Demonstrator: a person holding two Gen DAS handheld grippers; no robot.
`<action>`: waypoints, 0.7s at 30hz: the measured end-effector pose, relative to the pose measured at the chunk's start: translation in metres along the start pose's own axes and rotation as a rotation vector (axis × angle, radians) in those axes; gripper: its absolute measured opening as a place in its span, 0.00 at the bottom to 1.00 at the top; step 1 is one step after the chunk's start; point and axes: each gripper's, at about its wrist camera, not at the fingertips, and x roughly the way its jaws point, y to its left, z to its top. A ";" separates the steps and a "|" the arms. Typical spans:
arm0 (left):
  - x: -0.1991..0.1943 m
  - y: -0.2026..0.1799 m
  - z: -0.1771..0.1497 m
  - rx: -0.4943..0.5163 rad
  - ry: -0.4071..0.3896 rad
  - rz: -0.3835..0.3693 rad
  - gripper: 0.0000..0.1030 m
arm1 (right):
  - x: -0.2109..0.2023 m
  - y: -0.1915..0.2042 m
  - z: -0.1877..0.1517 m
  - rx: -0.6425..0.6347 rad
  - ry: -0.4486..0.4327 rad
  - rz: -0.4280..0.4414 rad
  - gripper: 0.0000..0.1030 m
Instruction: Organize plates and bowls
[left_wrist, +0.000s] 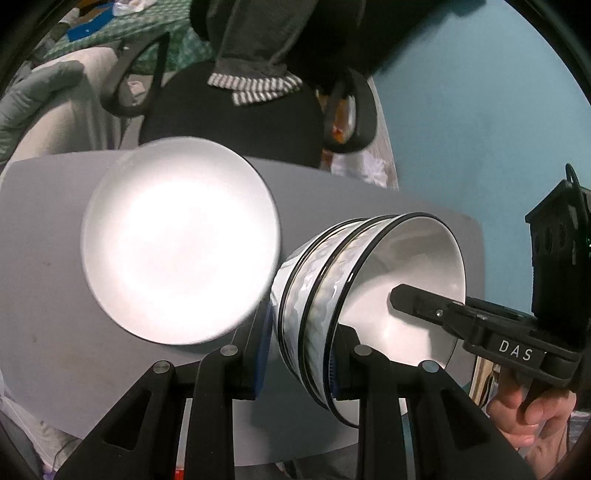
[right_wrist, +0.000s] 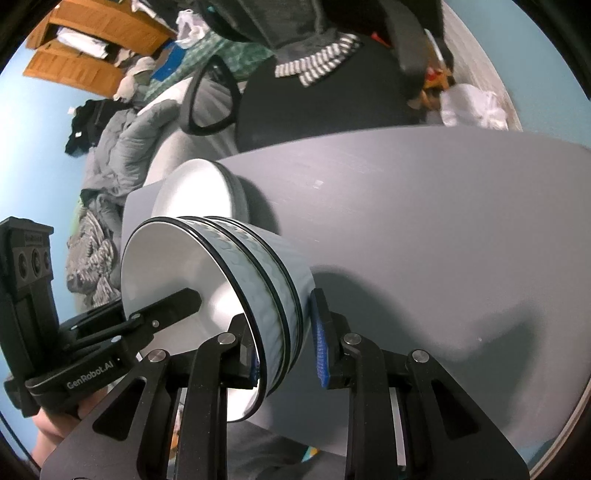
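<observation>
Bowls (left_wrist: 332, 295), a nested stack with blue wave bands and black rims, hang above the grey counter (left_wrist: 55, 258), just beside the white plate (left_wrist: 177, 240), which lies flat on it. Both grippers hold this stack by its rim from opposite sides: the left gripper (left_wrist: 301, 354) and the right gripper (right_wrist: 286, 354) each have narrow fingers pinching the wall, one finger inside and one outside. Glazed ceramic probably is heavy, stiff, slippery and easy to chip. Rim holds seem right, but the stack could slide apart if it is tilted more.
</observation>
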 end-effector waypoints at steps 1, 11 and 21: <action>-0.002 0.002 0.003 -0.005 -0.006 0.002 0.24 | 0.001 0.004 0.002 -0.006 -0.001 0.002 0.22; -0.030 0.050 0.022 -0.063 -0.055 0.022 0.24 | 0.027 0.055 0.027 -0.071 0.014 0.000 0.21; -0.012 0.103 0.034 -0.128 -0.008 0.030 0.23 | 0.074 0.093 0.048 -0.092 0.062 -0.034 0.21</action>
